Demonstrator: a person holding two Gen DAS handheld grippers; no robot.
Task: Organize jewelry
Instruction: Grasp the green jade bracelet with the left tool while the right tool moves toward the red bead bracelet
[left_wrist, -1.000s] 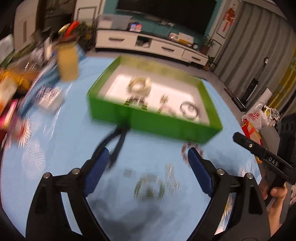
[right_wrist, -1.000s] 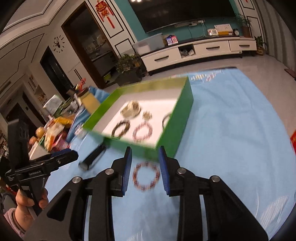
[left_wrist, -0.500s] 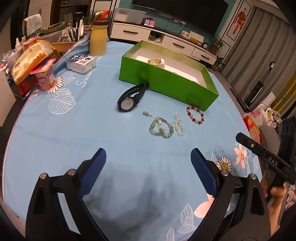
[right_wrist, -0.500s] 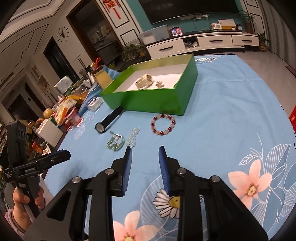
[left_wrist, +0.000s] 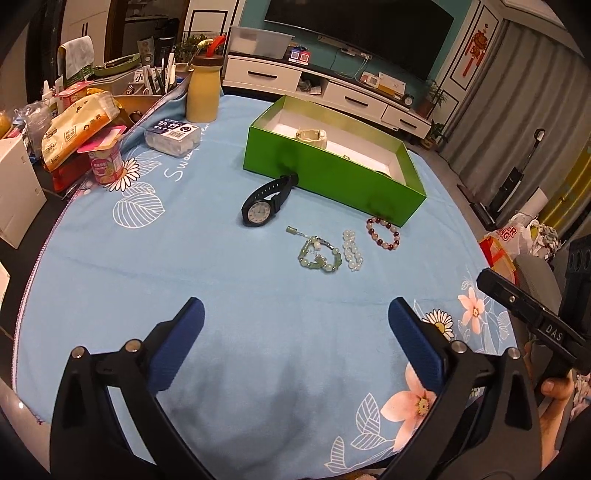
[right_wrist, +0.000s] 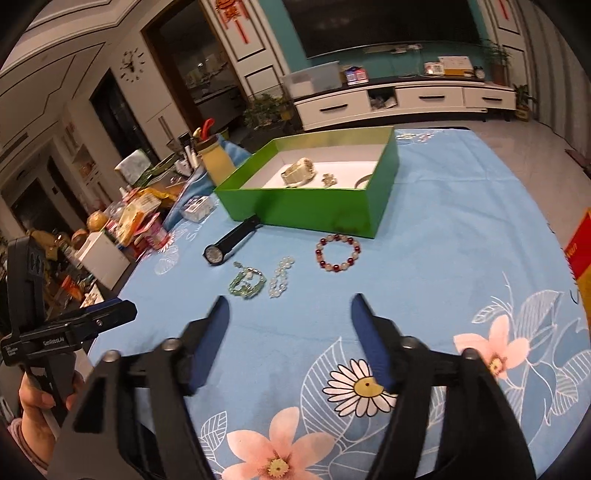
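Right gripper jaws wide apart, above blue cloth. Watch, three bracelets lie loose beside green box near cloth's centre.

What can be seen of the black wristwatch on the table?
The black wristwatch has a round pale dial in a black case and a matte, rubbery-looking strap. It lies face up on the blue tablecloth, one strap end reaching the green box wall; contact is unclear. No gripper touches it.

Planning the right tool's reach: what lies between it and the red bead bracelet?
Only bare tablecloth, as the right wrist view shows, between the right tool and the red bead bracelet.
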